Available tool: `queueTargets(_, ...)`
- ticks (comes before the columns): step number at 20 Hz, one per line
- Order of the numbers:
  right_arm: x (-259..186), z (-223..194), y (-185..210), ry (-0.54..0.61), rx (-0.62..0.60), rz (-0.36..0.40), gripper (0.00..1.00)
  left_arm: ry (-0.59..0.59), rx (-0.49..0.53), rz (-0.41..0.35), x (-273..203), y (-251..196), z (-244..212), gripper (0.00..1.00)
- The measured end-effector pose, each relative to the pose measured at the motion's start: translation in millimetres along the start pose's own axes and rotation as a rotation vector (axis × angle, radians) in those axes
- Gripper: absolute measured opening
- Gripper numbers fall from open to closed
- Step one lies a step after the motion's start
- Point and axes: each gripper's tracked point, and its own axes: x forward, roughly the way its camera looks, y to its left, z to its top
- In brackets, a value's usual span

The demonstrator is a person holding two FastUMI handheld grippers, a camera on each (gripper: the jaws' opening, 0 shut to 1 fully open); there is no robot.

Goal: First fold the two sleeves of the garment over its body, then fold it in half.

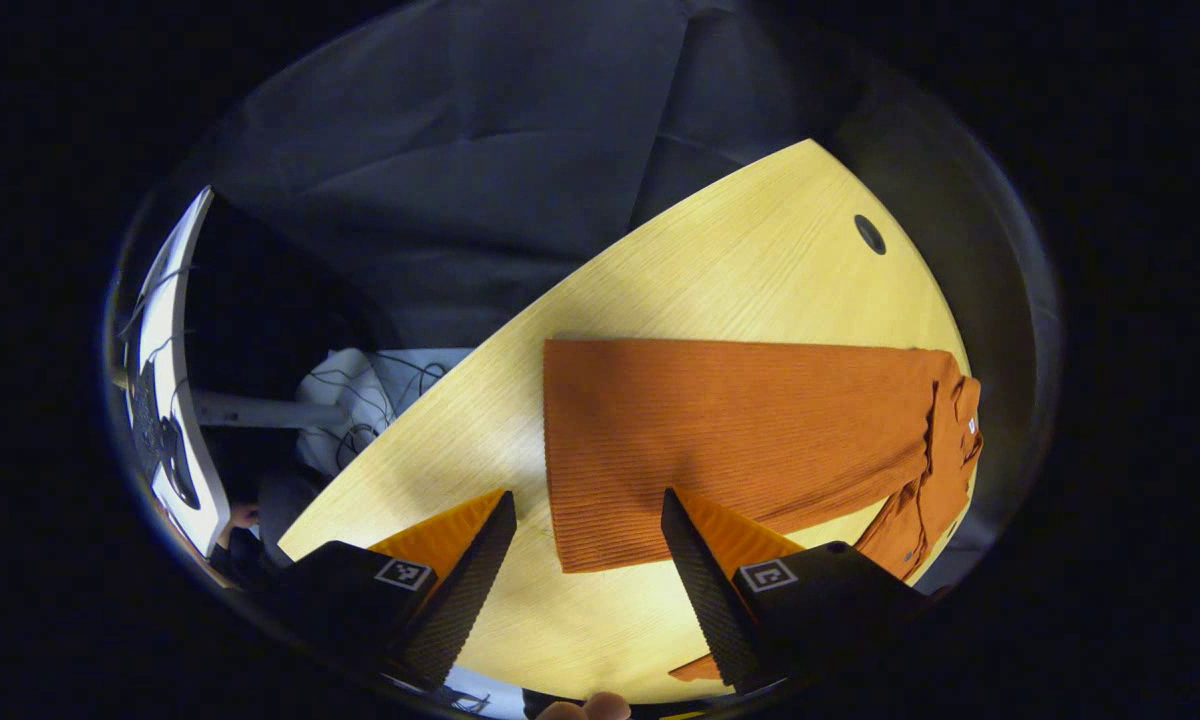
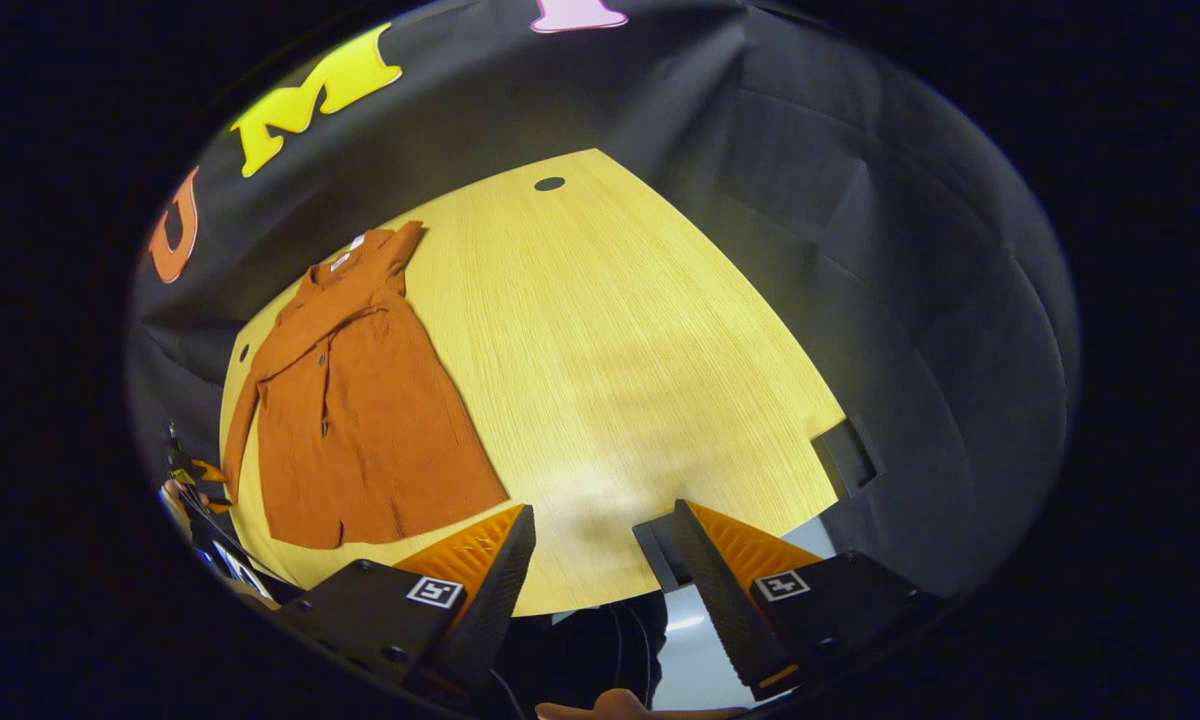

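Garment just beyond left gripper

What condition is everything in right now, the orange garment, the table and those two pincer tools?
orange garment: lying flat on the table, not folded in half.
left gripper: open, holding nothing, above the garment's hem.
right gripper: open, holding nothing, over the table edge.
table: bare beside the garment.

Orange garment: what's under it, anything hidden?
The orange garment lies flat on the wooden table; bare tabletop shows all around it. The wood beneath the cloth is covered, so anything there can't be seen. No lumps show.
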Motion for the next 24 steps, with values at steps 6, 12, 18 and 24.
queueTargets(6, 0.4, -17.6, -4.8, 0.047, 0.04, -0.009, 0.84, 0.126, -0.037, 0.072, 9.7, 12.1, 9.3, 0.88)
queueTargets(12, 6.3, -0.6, 18.6, 0.036, -0.062, 0.005, 0.89, 0.188, -0.009, 0.114, 8.8, 11.9, 9.1, 0.68)
queueTargets(18, 16.6, -14.2, 21.6, 0.073, -0.138, -0.002, 0.9, 0.194, 0.0, 0.109, 9.2, 3.3, 9.9, 0.59)
queueTargets(24, 17.2, -20.6, 16.3, 0.084, -0.163, -0.013, 0.84, 0.166, 0.011, 0.129, 7.2, -5.1, 9.4, 0.1)
